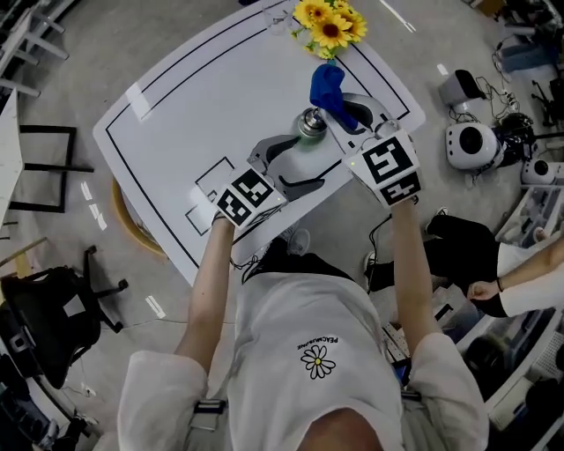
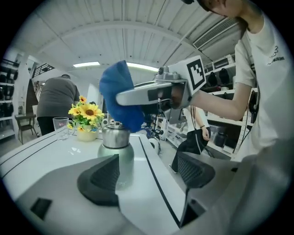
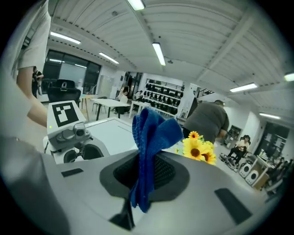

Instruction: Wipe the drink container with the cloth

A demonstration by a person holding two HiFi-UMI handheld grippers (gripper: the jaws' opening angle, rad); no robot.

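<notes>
**Left gripper** (image 1: 304,158): jaws apart, clamped on nothing. The drink container (image 2: 117,153), a pale green bottle with a metal cap, stands upright on the table (image 1: 194,97) just ahead of the tips. It sits toward the left pad, and the gripper's own view shows no squeeze on it.

**Right gripper** (image 3: 147,172): jaws closed on the blue cloth (image 3: 154,133), which bunches up past the tips and hangs a little below them. Seen from the left gripper view, the cloth is held over the container's cap. Whether it touches the cap or hangs just clear cannot be told.

**Beyond both grippers:** sunflowers (image 1: 330,22) in a small pot, with a clear glass (image 2: 60,127) beside them.

**Progress (judged):** cloth secured and brought to the top of the container. The container is not yet steadied by the left jaws. No sign shows which surfaces are wiped. The cap and the whole green body probably remain.
</notes>
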